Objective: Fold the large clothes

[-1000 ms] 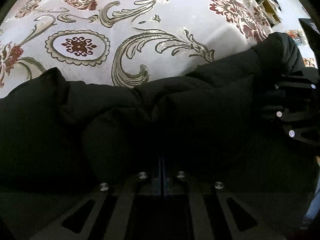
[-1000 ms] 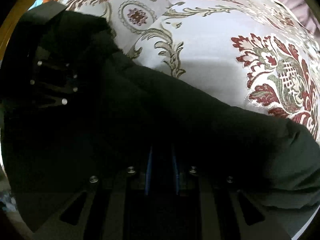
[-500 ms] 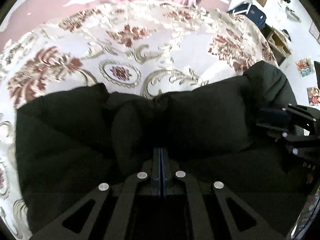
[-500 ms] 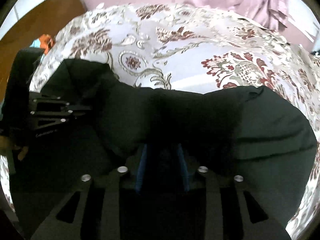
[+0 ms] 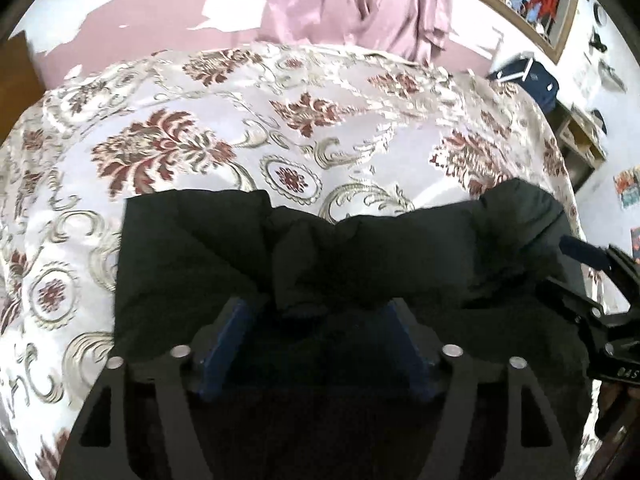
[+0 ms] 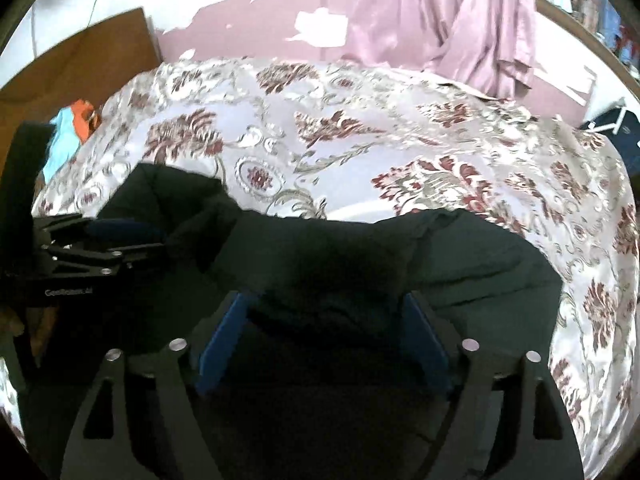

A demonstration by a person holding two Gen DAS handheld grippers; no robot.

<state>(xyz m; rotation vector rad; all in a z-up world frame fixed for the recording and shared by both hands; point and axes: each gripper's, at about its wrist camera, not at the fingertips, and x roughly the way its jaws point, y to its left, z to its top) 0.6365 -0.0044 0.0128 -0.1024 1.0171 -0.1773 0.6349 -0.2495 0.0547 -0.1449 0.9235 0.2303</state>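
A large black padded garment lies bunched on a floral bedspread. It also fills the lower part of the right wrist view. My left gripper is open, its blue pads spread on either side of a fold of the garment. My right gripper is open too, its blue pads wide apart over the garment's edge. The right gripper shows at the right edge of the left wrist view. The left gripper shows at the left of the right wrist view.
The bedspread stretches away beyond the garment. Pink curtains hang behind the bed. A wooden board and orange and blue cloth are at far left. A dark blue case and shelves stand at far right.
Both grippers have opened and let go of the garment. Both have pulled back and up, so more of the bed and room shows.
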